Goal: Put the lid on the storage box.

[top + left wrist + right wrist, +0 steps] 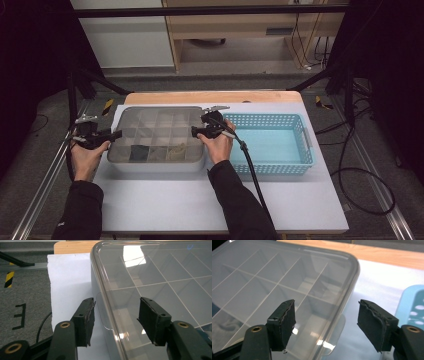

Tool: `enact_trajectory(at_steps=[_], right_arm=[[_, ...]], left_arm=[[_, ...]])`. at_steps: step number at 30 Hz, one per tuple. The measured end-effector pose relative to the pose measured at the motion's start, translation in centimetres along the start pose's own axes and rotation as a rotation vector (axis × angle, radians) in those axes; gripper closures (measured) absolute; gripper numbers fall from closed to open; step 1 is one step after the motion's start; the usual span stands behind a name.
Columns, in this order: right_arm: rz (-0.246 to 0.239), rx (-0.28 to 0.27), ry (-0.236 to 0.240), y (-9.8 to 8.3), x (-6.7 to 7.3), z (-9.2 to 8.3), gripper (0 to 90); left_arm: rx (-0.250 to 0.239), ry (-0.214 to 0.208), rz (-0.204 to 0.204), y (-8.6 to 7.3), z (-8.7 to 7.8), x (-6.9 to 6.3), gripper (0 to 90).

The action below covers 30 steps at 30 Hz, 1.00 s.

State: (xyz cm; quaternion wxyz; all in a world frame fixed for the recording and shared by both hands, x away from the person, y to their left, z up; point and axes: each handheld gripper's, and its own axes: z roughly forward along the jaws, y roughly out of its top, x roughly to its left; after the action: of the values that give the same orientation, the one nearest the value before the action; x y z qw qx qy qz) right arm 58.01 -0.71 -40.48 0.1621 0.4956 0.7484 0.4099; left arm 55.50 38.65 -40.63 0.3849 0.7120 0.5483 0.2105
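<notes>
A grey compartment box point(150, 122) with a clear lid point(155, 277) lies at the middle of the table. Its front row holds a dark item point(138, 152) and beige items point(175, 151). My left gripper point(116, 135) is at the box's left side. It is open, its jaws straddling the lid's rim and small tab point(103, 315) without pressing on them. My right gripper point(196, 132) is at the box's right side, also open. Its jaws stand either side of the lid's right rim point(342, 305), pads apart from it.
A light blue perforated basket point(265, 119) stands just right of the box, its corner visible in the right gripper view point(412, 302). A white sheet point(200, 200) covers the table, with a wooden strip point(210, 97) at the back. Cables lie on the floor at right.
</notes>
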Motion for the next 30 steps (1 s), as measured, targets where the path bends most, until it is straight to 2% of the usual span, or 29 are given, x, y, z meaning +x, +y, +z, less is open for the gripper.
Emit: enact_trajectory(at_steps=[4, 8, 14, 17, 23, 30], right_arm=[[-0.001, -0.013, 0.029, -0.1, 0.1, -0.3, 29.0], [0.006, -0.03, 0.051, 0.0, 0.0, -1.1, 27.8], [-0.008, -0.073, 0.107, 0.0, -0.1, -3.3, 26.2], [-0.002, -0.097, 0.126, -0.4, -0.5, -4.7, 25.8], [-0.005, -0.141, 0.175, -1.5, -1.5, -7.2, 24.1], [-0.016, -0.186, 0.173, -4.2, -3.6, -10.6, 23.1]], left_arm=[[-0.013, -0.02, -0.002, 0.1, -0.4, -0.3, 43.9], [-0.042, -0.045, 0.021, 0.4, -1.5, -1.0, 42.7], [-0.096, -0.092, 0.058, 0.6, -3.5, -2.9, 39.6], [-0.128, -0.126, 0.057, 0.4, -4.4, -3.9, 35.9], [-0.176, -0.179, 0.087, -0.5, -5.5, -6.1, 33.1], [-0.199, -0.177, 0.137, -2.5, -6.5, -8.6, 32.9]])
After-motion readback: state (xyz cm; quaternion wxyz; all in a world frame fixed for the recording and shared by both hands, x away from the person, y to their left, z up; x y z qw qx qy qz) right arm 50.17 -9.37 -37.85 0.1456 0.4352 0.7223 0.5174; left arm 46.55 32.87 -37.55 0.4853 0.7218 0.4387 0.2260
